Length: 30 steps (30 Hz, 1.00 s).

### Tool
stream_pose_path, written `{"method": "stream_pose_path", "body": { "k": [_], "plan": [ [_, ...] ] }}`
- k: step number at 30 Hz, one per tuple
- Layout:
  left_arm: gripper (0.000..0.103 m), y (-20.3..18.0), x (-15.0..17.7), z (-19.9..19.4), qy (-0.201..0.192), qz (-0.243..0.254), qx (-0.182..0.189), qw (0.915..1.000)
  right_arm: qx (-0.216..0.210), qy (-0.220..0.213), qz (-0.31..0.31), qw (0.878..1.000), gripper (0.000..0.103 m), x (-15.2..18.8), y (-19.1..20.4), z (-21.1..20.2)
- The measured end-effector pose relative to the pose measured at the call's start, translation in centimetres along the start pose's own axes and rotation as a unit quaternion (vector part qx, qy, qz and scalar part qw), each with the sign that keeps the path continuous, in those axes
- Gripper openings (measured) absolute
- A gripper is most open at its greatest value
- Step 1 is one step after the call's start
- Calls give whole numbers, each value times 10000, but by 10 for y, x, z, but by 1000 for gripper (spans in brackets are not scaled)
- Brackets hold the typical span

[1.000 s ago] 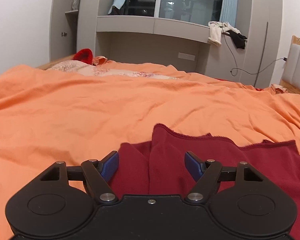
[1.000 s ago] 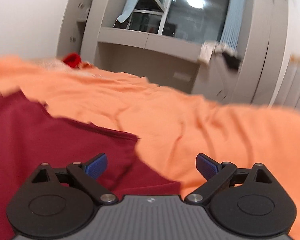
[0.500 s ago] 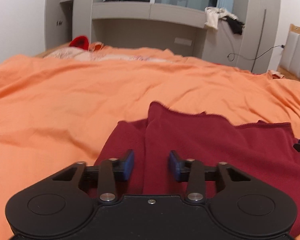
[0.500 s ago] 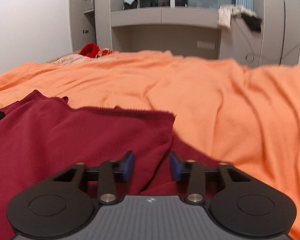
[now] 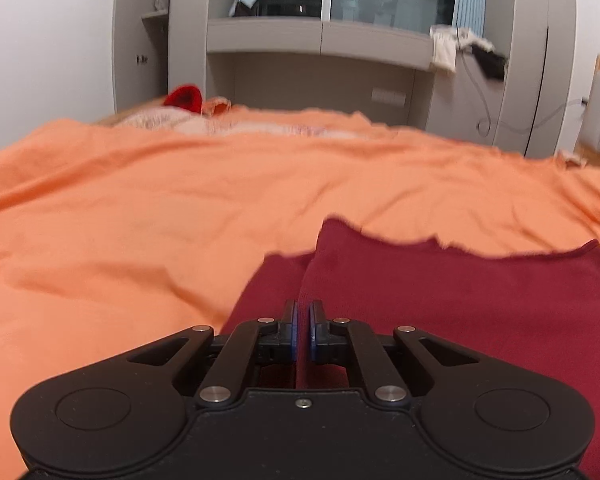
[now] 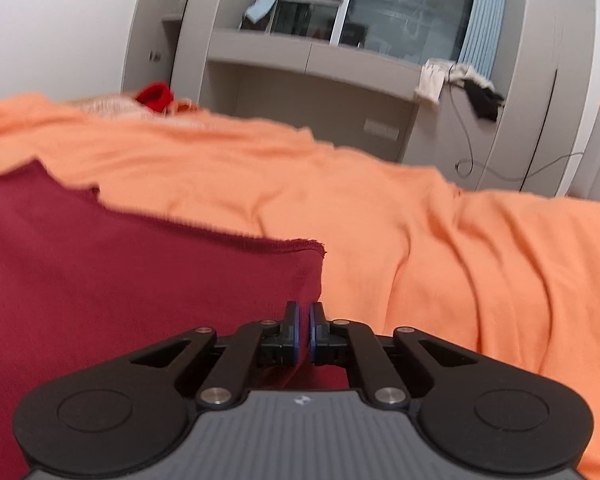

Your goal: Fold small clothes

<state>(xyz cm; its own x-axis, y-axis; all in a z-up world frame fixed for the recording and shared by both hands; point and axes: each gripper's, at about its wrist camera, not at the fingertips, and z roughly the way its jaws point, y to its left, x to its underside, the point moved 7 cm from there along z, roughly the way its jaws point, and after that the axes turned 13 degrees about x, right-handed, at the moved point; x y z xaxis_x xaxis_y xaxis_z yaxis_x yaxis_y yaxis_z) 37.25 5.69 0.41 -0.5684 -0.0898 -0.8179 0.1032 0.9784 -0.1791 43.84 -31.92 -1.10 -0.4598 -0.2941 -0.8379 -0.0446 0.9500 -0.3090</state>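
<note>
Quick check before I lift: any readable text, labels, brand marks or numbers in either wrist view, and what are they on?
No readable words or numbers in either view.
Right gripper housing: a small pale emblem, no letters legible.
Dark red garment: no tag or print visible.
Wall plate under the shelf: too blurred to show markings.

left wrist: we look forward along the left gripper (image 5: pixel 303 322), low and close over the orange bedsheet (image 5: pixel 180 200), facing the grey cabinet wall (image 5: pixel 320 40) | right wrist: we sit equally low behind the right gripper (image 6: pixel 303 322), tilted slightly | shared: dark red garment (image 5: pixel 440 288), bedsheet, cabinets, window (image 6: pixel 400 12)
</note>
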Motion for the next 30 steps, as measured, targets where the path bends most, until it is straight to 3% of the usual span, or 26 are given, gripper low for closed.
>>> {"method": "stream_pose_path", "body": {
  "k": [5, 6, 8, 12, 14, 17, 21, 30],
  "plan": [
    [6, 1, 3, 1, 7, 28, 2, 10000, 21, -28, 60, 10000, 9, 2, 0, -3],
    [6, 1, 3, 0, -4, 24, 8, 10000, 34, -23, 98, 9999, 13, 2, -1, -4],
    [12, 1, 3, -2, -43, -20, 39, 10000, 120, -21, 167, 9998, 30, 2, -5, -6],
    [20, 2, 2, -6, -110, -90, 86, 9999, 296, -87, 183, 9994, 47, -6, -13, -14],
    [41, -1, 1, -10, -204, -42, 82, 9997, 405, -256, 116, 9988, 69, -13, -13, -24],
    [68, -9, -1, -17, -361, 121, 38, 9993, 458, -610, -109, 9970, 92, -27, -3, -42],
    [76, -22, 1, -16, -303, 371, 14, 9989, 468, -941, -671, 9922, 97, -38, 27, -57],
    [86, -31, 18, -4, 38, 853, -171, 9962, -44, -736, -1620, 9840, 102, -33, 103, -43]
  ]
}}
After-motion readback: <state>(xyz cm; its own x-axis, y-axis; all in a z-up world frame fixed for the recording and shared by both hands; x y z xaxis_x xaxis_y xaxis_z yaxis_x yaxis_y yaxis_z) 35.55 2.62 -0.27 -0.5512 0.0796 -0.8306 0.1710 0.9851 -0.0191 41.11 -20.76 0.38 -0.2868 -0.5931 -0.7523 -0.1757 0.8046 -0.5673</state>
